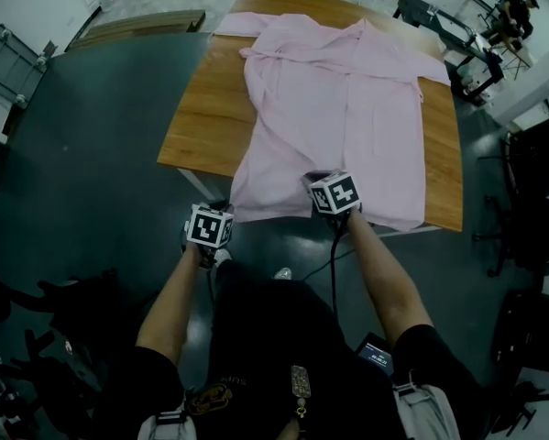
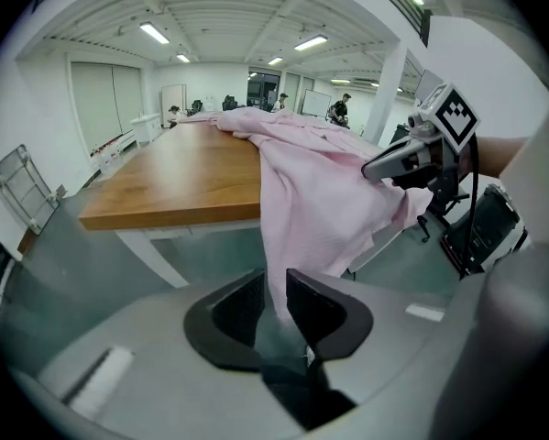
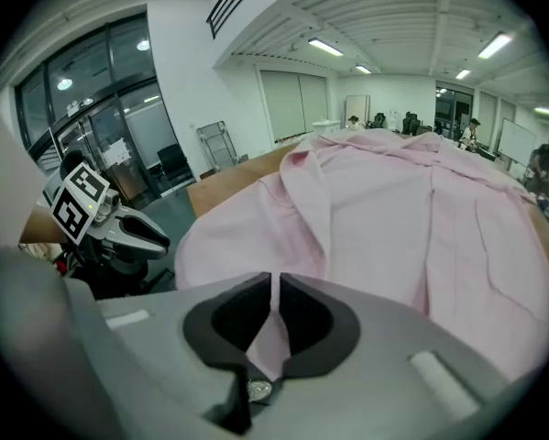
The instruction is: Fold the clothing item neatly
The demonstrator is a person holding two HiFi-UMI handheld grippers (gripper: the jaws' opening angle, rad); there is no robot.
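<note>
A pink shirt (image 1: 338, 108) lies spread on the wooden table (image 1: 201, 108), and its hem hangs over the near edge. My right gripper (image 1: 334, 193) is at the middle of that hem. In the right gripper view its jaws (image 3: 275, 287) are shut on a fold of the pink cloth (image 3: 393, 209). My left gripper (image 1: 208, 227) sits lower, just off the table's near left corner. In the left gripper view its jaws (image 2: 274, 287) stand apart with the shirt's hanging corner (image 2: 320, 191) dipping between them, and the pads do not press it.
A second wooden tabletop (image 1: 141, 24) lies on the floor at the far left. A wire rack (image 1: 8, 62) stands at the left and black chairs (image 1: 521, 200) at the right. People sit at desks (image 1: 508, 21) far right. Dark floor surrounds the table.
</note>
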